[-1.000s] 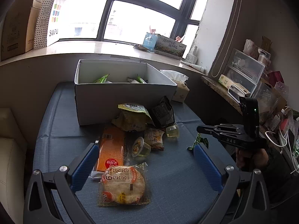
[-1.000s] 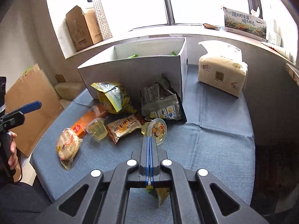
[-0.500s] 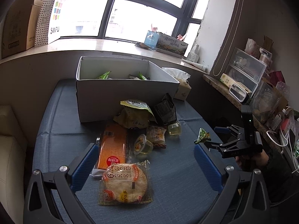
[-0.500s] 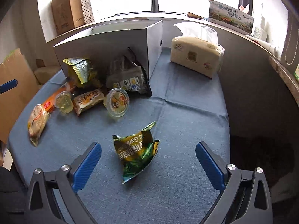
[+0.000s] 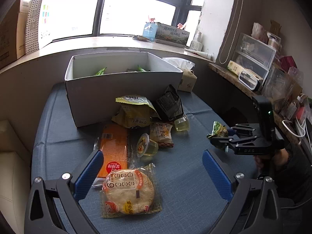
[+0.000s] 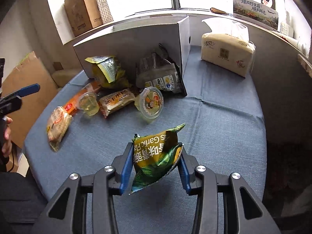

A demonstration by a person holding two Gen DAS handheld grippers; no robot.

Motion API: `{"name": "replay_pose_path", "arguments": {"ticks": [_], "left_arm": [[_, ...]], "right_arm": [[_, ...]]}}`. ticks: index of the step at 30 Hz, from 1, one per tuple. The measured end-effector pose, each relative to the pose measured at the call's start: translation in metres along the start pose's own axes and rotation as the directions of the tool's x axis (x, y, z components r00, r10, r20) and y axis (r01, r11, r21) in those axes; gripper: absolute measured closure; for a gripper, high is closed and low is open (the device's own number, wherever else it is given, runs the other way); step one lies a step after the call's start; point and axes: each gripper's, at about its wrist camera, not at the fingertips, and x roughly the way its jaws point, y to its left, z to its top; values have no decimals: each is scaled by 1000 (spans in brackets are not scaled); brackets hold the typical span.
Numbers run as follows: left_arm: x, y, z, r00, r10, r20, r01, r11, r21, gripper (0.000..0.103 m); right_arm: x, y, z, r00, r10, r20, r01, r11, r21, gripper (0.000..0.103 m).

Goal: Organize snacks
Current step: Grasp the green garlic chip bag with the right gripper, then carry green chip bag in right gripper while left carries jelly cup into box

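A green garlic-flavour snack packet (image 6: 156, 154) stands crumpled between the blue pads of my right gripper (image 6: 155, 165). The jaws are closing and both pads press on its sides, just above the blue cloth. From the left wrist view the same packet (image 5: 219, 131) sits in that gripper (image 5: 218, 138) at the right. My left gripper (image 5: 152, 156) is open over a round cake packet (image 5: 129, 193), holding nothing. Beyond lie an orange packet (image 5: 114, 148), two jelly cups (image 5: 146, 146), a small bread packet (image 5: 160, 134), a yellow bag (image 5: 134, 111) and a dark bag (image 5: 169, 103). A white box (image 5: 124, 89) with green packets inside stands behind them.
A tissue pack (image 6: 226, 54) sits right of the box on the blue-covered table (image 6: 224, 120). The window sill behind carries cardboard boxes (image 6: 80, 13). Shelves with plastic drawers (image 5: 253, 58) crowd the right side. A person's hand (image 6: 5, 136) holds the left gripper's handle.
The right gripper went from shut to wide open with the green packet lying on the cloth, and now has closed around that packet. The left gripper edged slightly forward and down.
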Motion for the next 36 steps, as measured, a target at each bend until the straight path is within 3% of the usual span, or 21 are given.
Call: {"name": "replay_pose_path", "arguments": {"ticks": [3, 11, 15, 16, 18, 19, 26, 31, 36], "left_arm": [[29, -8, 8, 997, -22, -75, 28, 996, 87, 0], [107, -22, 19, 968, 77, -241, -18, 971, 238, 0], [125, -19, 18, 952, 118, -284, -36, 960, 278, 2], [127, -19, 17, 950, 130, -285, -44, 956, 291, 6], [131, -19, 16, 947, 130, -294, -34, 951, 308, 35], [134, -17, 15, 941, 127, -314, -27, 953, 303, 63], [102, -9, 14, 970, 58, -237, 2, 969, 246, 70], [51, -2, 21, 994, -7, -113, 24, 987, 157, 70], [1, 11, 42, 999, -30, 40, 26, 996, 80, 70]], "right_arm": [[-17, 4, -3, 999, 15, 36, -16, 999, 30, 57], [-53, 10, -16, 992, 37, 117, -51, 992, 115, 57], [-60, 8, -26, 991, 39, 125, -56, 988, 142, 57], [-61, 7, -28, 991, 40, 125, -59, 987, 149, 57], [-60, 5, -31, 992, 42, 121, -62, 984, 167, 57], [-59, 4, -32, 992, 42, 119, -62, 983, 172, 57], [-57, 10, -29, 991, 58, 116, -77, 984, 161, 57], [-54, 22, -18, 989, 83, 124, -100, 985, 141, 57], [-52, 35, 11, 980, 120, 156, -139, 983, 120, 57]]}}
